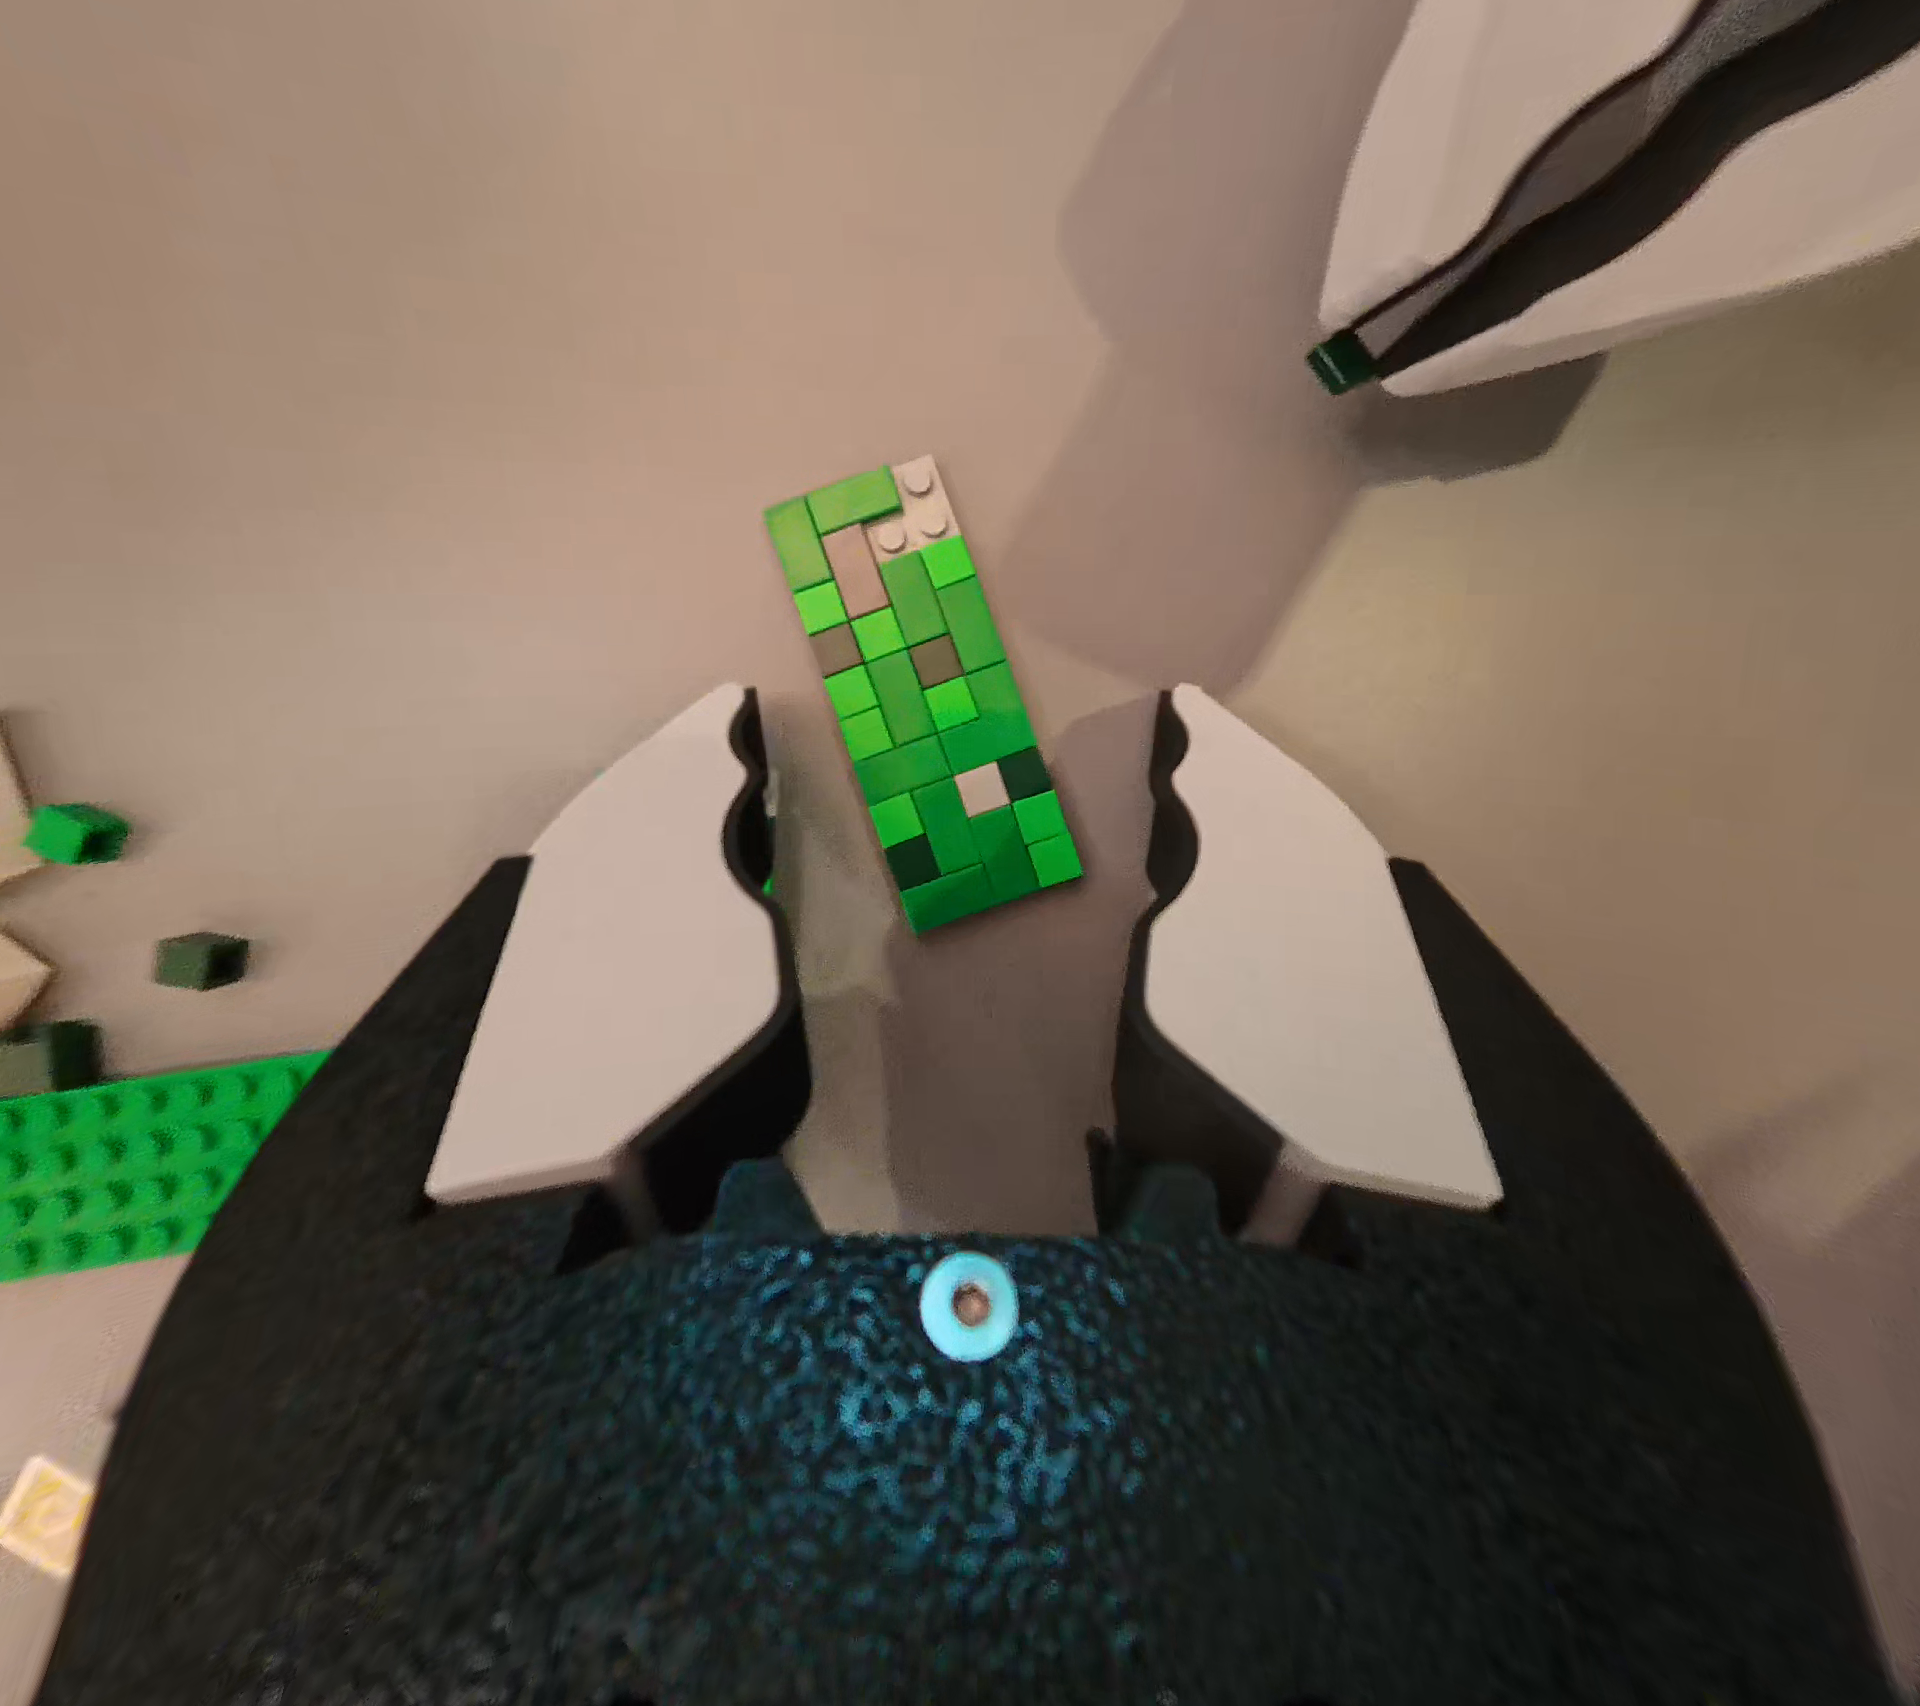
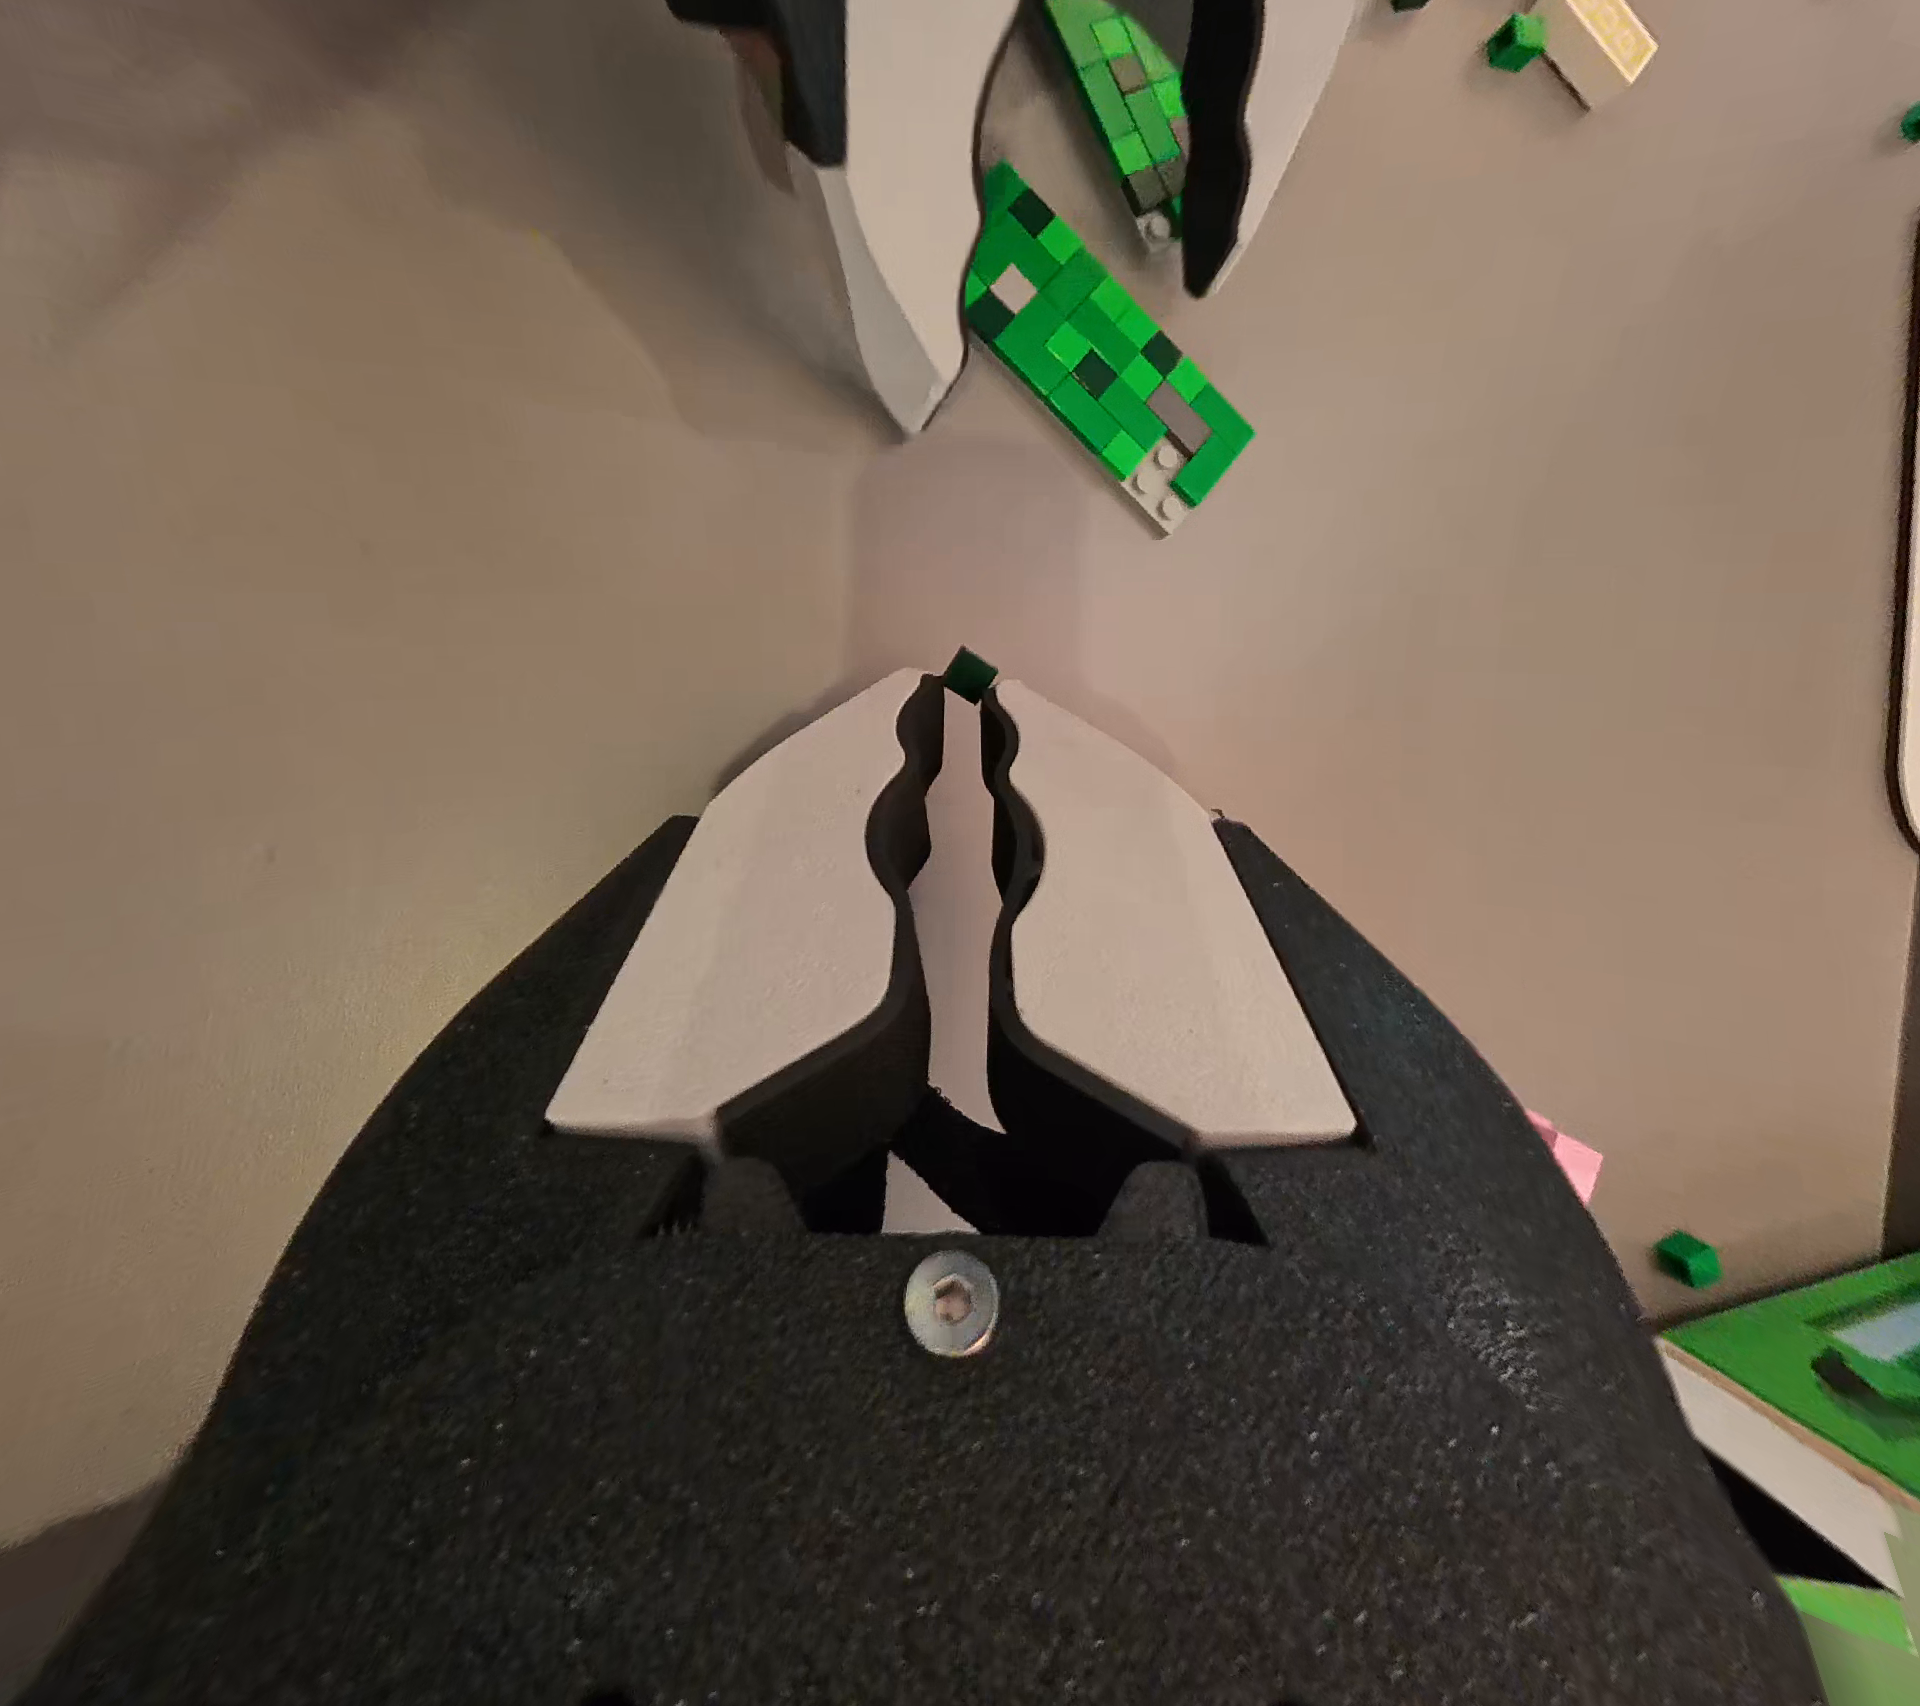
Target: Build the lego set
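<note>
Left tongs point(image 1: 956, 711) gape around a green tiled plate point(image 1: 923, 700) without touching.

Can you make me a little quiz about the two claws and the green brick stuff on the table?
1. True or false: the right claw pinches a tiny dark green brick piece at its tips.
2. What lies between the left claw's open fingers? A) a yellow ball B) a green tiled brick panel C) a spoon
3. Fill in: at one corner of the panel, the bare studs are coloured ____.

Key: 1 true; 2 B; 3 grey.
</note>
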Demonstrator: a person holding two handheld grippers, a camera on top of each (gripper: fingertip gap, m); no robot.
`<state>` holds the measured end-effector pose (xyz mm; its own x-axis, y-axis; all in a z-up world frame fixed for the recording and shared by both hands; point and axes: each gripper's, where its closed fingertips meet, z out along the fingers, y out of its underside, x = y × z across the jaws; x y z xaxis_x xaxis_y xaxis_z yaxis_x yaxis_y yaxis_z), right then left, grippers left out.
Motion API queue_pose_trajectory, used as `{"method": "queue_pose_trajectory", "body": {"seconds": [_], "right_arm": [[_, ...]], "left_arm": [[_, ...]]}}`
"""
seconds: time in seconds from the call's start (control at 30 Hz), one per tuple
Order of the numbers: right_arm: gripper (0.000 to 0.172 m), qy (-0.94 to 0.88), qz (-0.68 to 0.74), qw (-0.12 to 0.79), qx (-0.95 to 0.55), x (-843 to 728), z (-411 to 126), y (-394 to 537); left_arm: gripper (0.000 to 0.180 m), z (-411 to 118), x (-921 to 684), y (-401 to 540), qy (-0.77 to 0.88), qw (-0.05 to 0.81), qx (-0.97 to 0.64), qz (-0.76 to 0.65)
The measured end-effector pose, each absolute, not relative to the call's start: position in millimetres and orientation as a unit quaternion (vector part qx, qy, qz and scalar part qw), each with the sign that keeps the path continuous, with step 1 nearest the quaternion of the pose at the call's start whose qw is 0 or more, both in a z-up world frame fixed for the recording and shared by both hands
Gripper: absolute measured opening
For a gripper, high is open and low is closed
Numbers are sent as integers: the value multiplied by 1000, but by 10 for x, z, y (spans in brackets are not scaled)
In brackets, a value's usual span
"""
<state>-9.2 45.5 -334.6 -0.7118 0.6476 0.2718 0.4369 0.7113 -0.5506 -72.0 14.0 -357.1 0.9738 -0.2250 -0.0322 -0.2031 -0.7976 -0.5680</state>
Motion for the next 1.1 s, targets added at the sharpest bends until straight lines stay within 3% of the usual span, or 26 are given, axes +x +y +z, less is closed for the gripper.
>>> {"method": "queue_pose_trajectory", "body": {"seconds": [0.23, 0.47, 0.83, 1.03, 1.1], "right_arm": [[6, -893, 241, 233, -299, -82, -3312, 435], [6, -891, 244, 230, -306, -58, -3331, 404], [6, -889, 265, 227, -296, -47, -3296, 177], [6, -893, 263, 223, -291, -274, -3364, 6], [5, -895, 264, 220, -286, -317, -3361, -58]], "left_arm": [[64, -3611, -723, 183, 102, 273, -956, -29], [34, -3600, -696, 192, 135, 261, -955, -34], [34, -3453, -649, -665, 212, 267, -938, -53], [34, -3591, -952, -1055, 143, 256, -955, -42], [49, -3588, -1022, -1081, 117, 266, -956, -32]]}}
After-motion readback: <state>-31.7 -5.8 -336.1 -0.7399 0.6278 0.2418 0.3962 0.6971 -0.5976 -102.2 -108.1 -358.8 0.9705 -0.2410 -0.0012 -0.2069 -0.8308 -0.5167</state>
